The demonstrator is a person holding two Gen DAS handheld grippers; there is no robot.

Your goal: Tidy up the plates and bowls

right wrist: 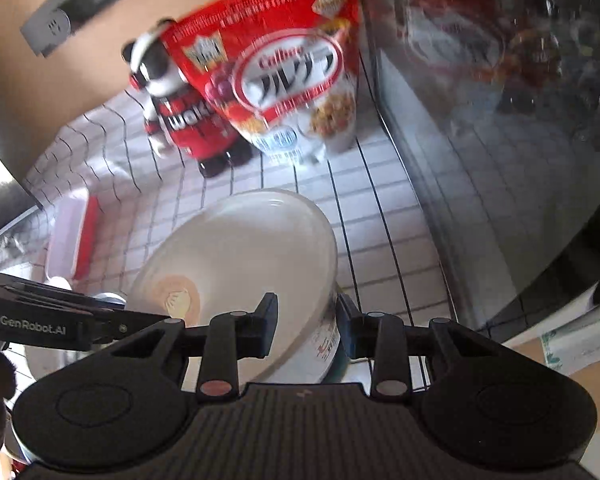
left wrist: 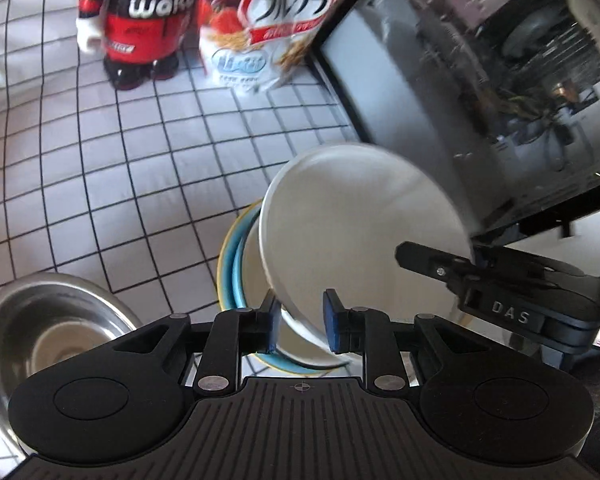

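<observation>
Gridded white tabletop (left wrist: 112, 168) carries a red cereal bag (left wrist: 268, 20) and toy figure (left wrist: 136, 20) at the back. White plate (left wrist: 360, 232) is tilted above a blue-rimmed bowl (left wrist: 230, 264), steel bowl (left wrist: 40, 328) alongside. Right claw (right wrist: 306, 330) is clamped on the plate's rim. Left claw (left wrist: 300, 322) is slightly apart around the plate's edge, pads not visibly pressing.

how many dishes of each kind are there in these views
white plate: 1, held tilted in the right gripper
blue bowl with yellow rim: 1
steel bowl: 1
total: 3 dishes
</observation>
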